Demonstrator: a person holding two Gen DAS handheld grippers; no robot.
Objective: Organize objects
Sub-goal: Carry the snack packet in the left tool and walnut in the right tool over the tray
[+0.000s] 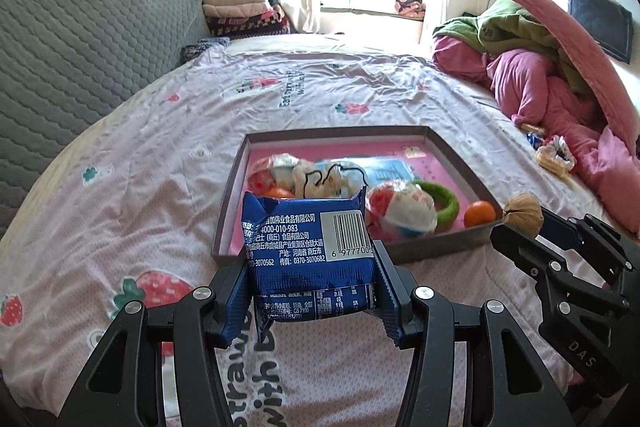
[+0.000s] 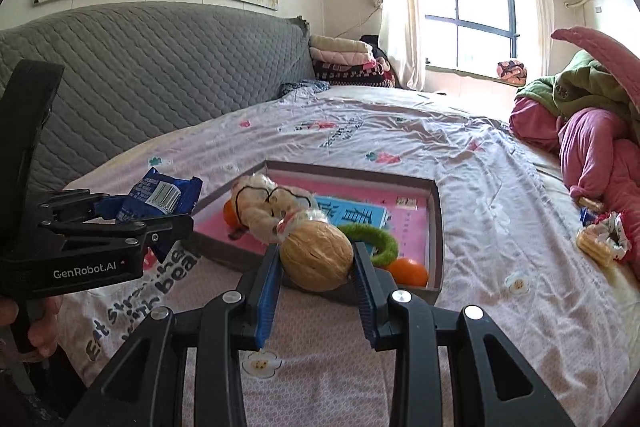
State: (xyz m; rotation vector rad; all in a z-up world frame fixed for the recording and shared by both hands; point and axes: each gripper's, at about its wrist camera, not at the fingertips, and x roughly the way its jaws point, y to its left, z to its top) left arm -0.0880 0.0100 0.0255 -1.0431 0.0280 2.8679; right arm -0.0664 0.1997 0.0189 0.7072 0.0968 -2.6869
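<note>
My left gripper point(image 1: 310, 291) is clamped on a blue snack packet point(image 1: 308, 251), both pads pressing its sides. The packet stands upright between them, barcode and white print facing my camera, its crimped top edge pointing away toward the tray point(image 1: 460, 155); its lower end is tucked behind the fingers. My right gripper point(image 2: 316, 267) is pinched on a walnut point(image 2: 316, 255), tan and ridged, long axis lying across from pad to pad, seam hard to read. Both are held above the strawberry-print bedsheet point(image 1: 160, 155), just short of the tray's near wall. In the tray I see a green ring point(image 2: 382, 241), an orange point(image 2: 408, 271), a blue booklet point(image 2: 356, 217) and crinkled wrapped items I can't identify. Far right, the pink bedding point(image 2: 592, 147) is cut off.
</note>
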